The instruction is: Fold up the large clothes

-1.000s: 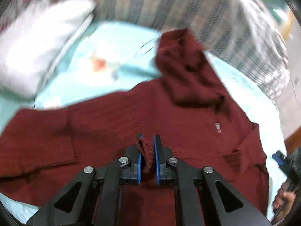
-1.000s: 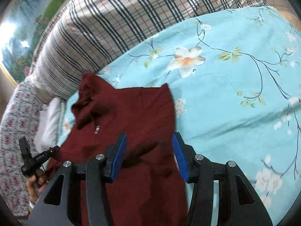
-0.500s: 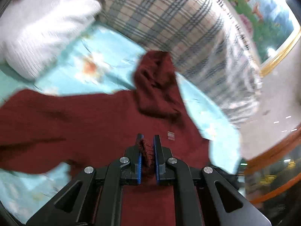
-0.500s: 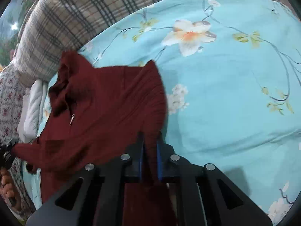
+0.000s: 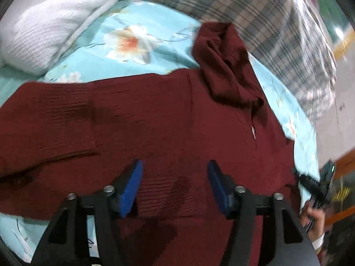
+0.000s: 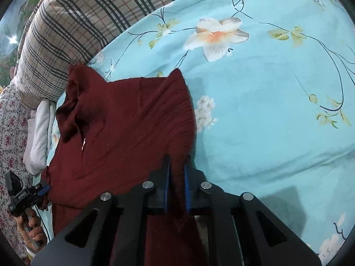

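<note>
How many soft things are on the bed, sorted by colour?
Dark red: 1, the sweater
White: 1, the white pillow
Plaid: 1, the plaid quilt
Blue with flowers: 1, the bedsheet under them all
Total: 4
</note>
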### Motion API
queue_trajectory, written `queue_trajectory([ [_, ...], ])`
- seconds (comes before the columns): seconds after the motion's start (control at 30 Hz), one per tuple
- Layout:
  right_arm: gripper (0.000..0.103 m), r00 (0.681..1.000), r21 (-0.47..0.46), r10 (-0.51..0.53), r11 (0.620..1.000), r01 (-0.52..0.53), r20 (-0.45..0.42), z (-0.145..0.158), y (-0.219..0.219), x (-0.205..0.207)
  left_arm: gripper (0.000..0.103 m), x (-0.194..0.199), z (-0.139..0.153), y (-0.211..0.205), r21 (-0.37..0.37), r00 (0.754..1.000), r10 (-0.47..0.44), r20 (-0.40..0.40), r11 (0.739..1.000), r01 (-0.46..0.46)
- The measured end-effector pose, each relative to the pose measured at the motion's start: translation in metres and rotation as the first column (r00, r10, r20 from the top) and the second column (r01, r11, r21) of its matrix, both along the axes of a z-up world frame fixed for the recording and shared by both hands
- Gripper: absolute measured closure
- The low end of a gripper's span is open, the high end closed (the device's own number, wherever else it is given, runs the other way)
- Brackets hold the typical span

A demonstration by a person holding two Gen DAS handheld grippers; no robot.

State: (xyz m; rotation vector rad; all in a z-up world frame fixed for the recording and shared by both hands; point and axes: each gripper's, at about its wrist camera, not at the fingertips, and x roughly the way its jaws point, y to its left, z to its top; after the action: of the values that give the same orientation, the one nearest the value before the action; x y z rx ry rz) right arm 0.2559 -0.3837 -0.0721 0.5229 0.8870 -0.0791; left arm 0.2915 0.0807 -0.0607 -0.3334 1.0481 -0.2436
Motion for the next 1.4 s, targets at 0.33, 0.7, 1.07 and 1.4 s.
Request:
queue_trajectory([
  [0.33,0.090,1.000,-0.012,0.003,1.000,-0.003,0.008,-0.002,0.002,0.000,0.101,-0.024,0.001,-0.054,0.278,0.973,-0.226,0.051,0.939,0.204],
  [0.7,0.091,0.998,-0.016,-0.051,0.999,0.052,0.028,0.001,-0.002,0.001,0.103,0.061,0.036,-0.028,0.269,0.992,-0.031,0.119,0.963,-0.002],
  [1.07,0.071,0.995,-0.086,-0.021,0.996,0.029,0.100,0.026,0.010,-0.026,0.039,-0.016,0.006,0.001,0.099,0.999,0.032,0.025,0.994,-0.035],
  [1.4,0.057,0.994,-0.099,-0.050,0.993,0.059,0.095,0.024,0.011,-0.006,0.098,0.004,-0.012,-0.019,0.104,0.999,0.041,0.000,0.994,-0.041],
])
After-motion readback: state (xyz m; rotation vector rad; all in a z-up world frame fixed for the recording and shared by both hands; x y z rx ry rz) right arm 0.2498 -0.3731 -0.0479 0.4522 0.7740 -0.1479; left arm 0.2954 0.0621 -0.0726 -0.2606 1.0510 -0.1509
